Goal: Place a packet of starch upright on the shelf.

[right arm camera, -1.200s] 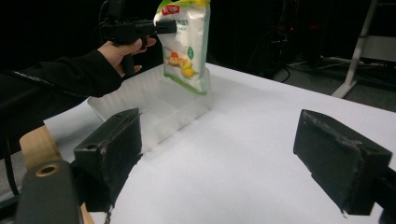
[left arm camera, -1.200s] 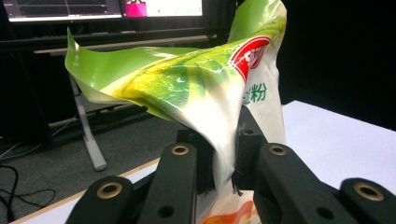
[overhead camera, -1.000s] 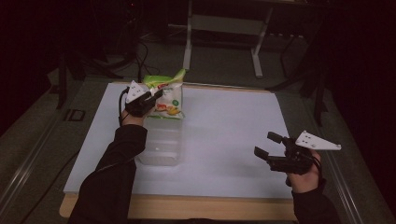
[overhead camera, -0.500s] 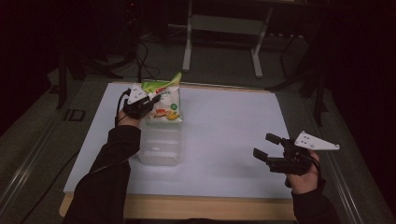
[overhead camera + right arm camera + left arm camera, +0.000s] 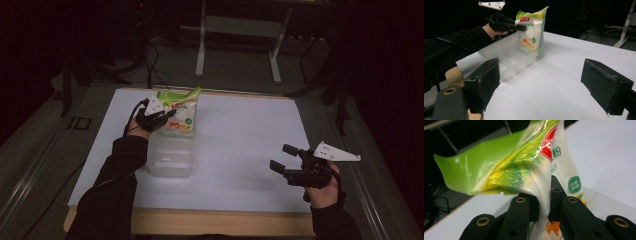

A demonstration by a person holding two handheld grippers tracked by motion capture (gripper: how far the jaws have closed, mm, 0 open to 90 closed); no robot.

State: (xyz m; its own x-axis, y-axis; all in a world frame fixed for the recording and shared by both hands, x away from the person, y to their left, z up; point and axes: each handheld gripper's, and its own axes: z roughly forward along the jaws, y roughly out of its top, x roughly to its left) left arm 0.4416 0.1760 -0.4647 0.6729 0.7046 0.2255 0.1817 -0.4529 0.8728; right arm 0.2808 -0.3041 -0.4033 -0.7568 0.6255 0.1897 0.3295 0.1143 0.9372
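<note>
Glossy crinkled pouch (green-topped) in left gripper jaws; right gripper wide.

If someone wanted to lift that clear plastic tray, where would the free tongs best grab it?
Probably the rim of the clear plastic divided tray at its near end, coming from above: the wall there is thin and upright, so jaws can straddle it. The far end holds the green-topped white food pouch, gripped by the left tongs.

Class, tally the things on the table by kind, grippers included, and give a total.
Bags: 1
Clear trays: 1
Grippers: 2, left and right
Total: 4
</note>
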